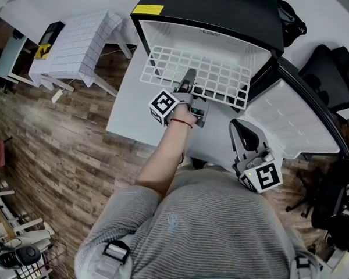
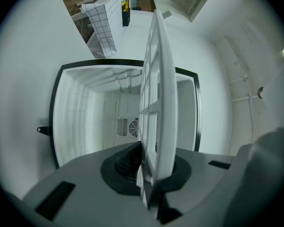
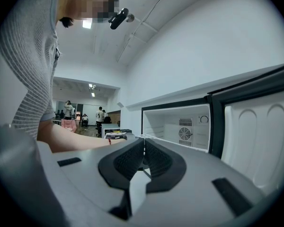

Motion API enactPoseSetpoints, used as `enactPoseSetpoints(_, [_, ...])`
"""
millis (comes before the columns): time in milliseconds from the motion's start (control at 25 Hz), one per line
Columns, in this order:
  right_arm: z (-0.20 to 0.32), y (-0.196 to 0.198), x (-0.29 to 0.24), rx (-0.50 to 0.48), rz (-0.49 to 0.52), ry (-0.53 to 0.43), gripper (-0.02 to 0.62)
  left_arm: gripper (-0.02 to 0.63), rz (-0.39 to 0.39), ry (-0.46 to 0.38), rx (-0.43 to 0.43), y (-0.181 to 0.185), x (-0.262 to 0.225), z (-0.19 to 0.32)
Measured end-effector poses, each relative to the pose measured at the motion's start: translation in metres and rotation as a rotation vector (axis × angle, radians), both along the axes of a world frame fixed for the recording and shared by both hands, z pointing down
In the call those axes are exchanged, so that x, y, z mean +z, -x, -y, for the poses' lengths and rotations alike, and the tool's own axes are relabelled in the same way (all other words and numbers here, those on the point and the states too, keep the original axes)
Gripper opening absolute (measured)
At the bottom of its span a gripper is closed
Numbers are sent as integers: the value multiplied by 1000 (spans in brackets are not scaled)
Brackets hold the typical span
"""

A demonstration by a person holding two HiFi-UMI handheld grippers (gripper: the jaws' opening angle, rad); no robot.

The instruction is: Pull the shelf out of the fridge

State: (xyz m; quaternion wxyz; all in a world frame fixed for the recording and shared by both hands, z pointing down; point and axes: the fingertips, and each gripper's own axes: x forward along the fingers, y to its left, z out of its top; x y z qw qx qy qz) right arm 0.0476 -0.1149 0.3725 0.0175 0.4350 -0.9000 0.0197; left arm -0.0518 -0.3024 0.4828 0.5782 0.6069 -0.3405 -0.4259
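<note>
A small black fridge (image 1: pixel 221 4) stands open, its door (image 1: pixel 296 118) swung out to the right. The white wire shelf (image 1: pixel 221 77) sticks out of the fridge's front opening. My left gripper (image 1: pixel 189 79) is shut on the shelf's front edge. In the left gripper view the shelf (image 2: pixel 156 93) runs edge-on between the pads of the left gripper (image 2: pixel 149 167), with the white fridge interior (image 2: pixel 85 122) behind it. My right gripper (image 1: pixel 239 127) hangs back near the person's body, apart from the shelf. In its own view the right gripper (image 3: pixel 143 151) is shut with nothing between the pads.
The fridge sits on a white mat (image 1: pixel 131 112) on a wooden floor (image 1: pixel 58 144). A table with a grid-pattern cloth (image 1: pixel 81 39) stands to the left. Black chairs (image 1: pixel 337 68) are at the right. The fridge interior (image 3: pixel 177 126) and door (image 3: pixel 258 136) show in the right gripper view.
</note>
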Motion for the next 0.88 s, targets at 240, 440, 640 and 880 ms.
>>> enactPoseSetpoints(240, [-3, -1, -1, -6, 2, -5, 14, 34, -19, 2, -7, 2, 0, -13])
enactPoseSetpoints(440, [-4, 0, -4, -24, 4, -11, 14, 34, -45, -6, -29, 10, -2, -26])
enactPoseSetpoints(640, [-9, 5, -7, -52, 10, -11, 14, 34, -23, -31, -71, 20, -14, -37])
enactPoseSetpoints(880, [-11, 1, -12, -88, 6, -22, 14, 34, -66, -56, -157, 30, -29, -46])
